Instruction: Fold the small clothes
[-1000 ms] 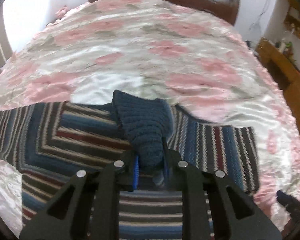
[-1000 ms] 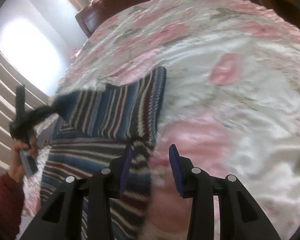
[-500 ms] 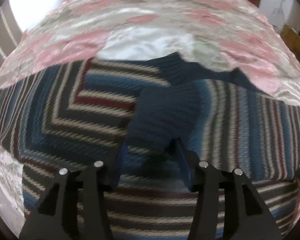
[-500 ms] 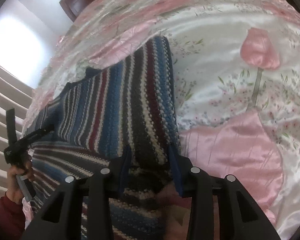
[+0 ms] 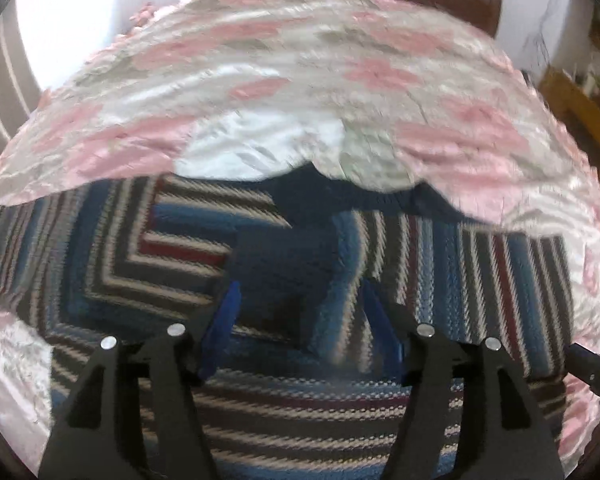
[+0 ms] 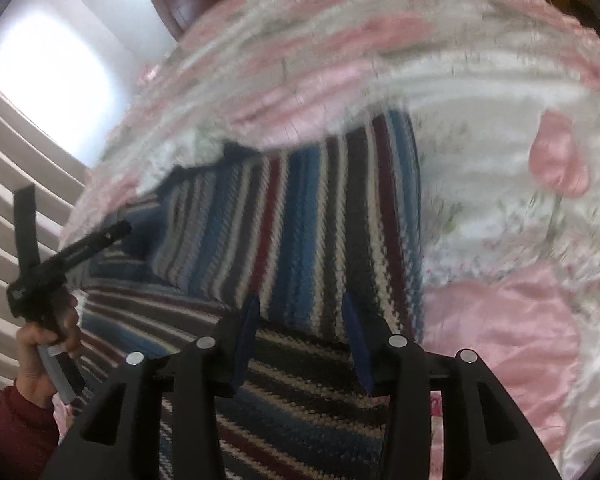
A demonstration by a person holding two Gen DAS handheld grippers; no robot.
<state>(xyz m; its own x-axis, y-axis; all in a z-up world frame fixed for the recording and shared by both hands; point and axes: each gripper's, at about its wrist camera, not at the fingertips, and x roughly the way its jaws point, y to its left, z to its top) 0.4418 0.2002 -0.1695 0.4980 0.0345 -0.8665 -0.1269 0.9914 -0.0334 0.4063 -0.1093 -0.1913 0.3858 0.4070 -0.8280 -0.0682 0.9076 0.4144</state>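
I see left gripper [image 5: 300, 316] spread, empty | right gripper [image 6: 300, 332] spread, empty | striped sweater [image 6: 300, 216] at 12 o'clock, on floral bedspread [image 6: 500, 320]

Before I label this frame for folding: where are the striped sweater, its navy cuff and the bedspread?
striped sweater [image 5: 500, 280]: left wrist view, on the folded-over striped sleeve.
navy cuff [image 5: 284, 268]: left wrist view, on its ribbed knit ahead of the open fingers.
bedspread [image 6: 500, 332]: right wrist view, on a pink satin patch beside the sweater.

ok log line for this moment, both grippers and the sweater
left hand-held gripper: open over navy cuff | right hand-held gripper: open | sweater: sleeves folded in, flat on bedspread
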